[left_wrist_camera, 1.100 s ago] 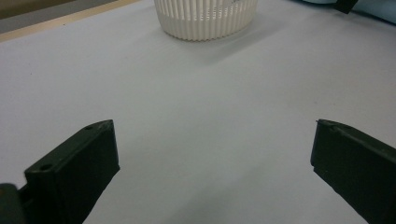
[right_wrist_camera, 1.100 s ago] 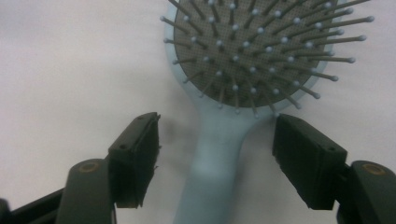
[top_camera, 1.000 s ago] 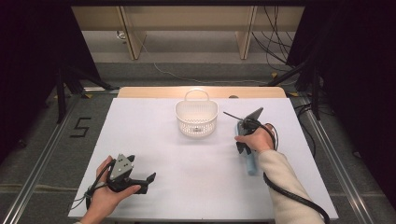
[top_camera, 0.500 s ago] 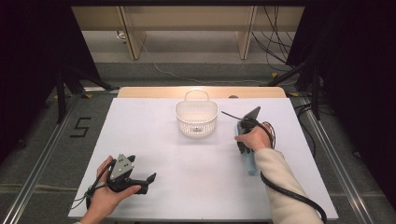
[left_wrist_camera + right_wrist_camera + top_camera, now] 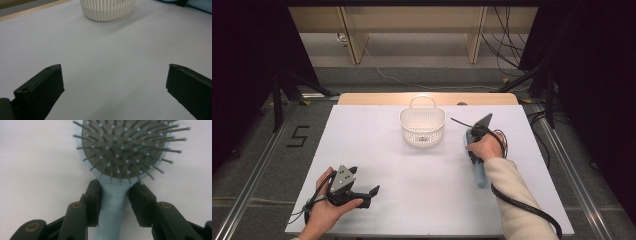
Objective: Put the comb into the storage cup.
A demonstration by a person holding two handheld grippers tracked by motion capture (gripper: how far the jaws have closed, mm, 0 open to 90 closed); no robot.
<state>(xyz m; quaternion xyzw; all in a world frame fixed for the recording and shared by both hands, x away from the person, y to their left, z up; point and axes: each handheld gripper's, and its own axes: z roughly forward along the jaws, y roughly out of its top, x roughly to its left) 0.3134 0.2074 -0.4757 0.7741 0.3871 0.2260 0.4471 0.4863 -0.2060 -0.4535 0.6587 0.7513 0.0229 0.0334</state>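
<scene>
Risk, as I judge it: my right gripper point(image 5: 113, 203) takes the brush point(image 5: 125, 152) at the neck, just below the head, not along the handle. The neck widens toward the head, so the pads could ride along it as they press and the brush could twist or tip head-down on a lift. In the right gripper view the left pad lies against the neck; on the right I cannot tell whether a thin gap remains. If it does, any lift now would drag the brush across the worktop point(image 5: 422, 190) rather than raise it.

The jaws have just been closing, with the brush neck between them; they stand narrow around it.

Position: the brush lies flat, bristles up, on the right side of the worktop, right of the basket point(image 5: 422, 127) and apart from it. In the high view its pale blue handle point(image 5: 480, 176) runs toward the near edge under my right hand point(image 5: 486, 147).

My left gripper point(image 5: 112, 92) rests at the near left, jaws wide, nothing between them, pointed at the basket.
</scene>
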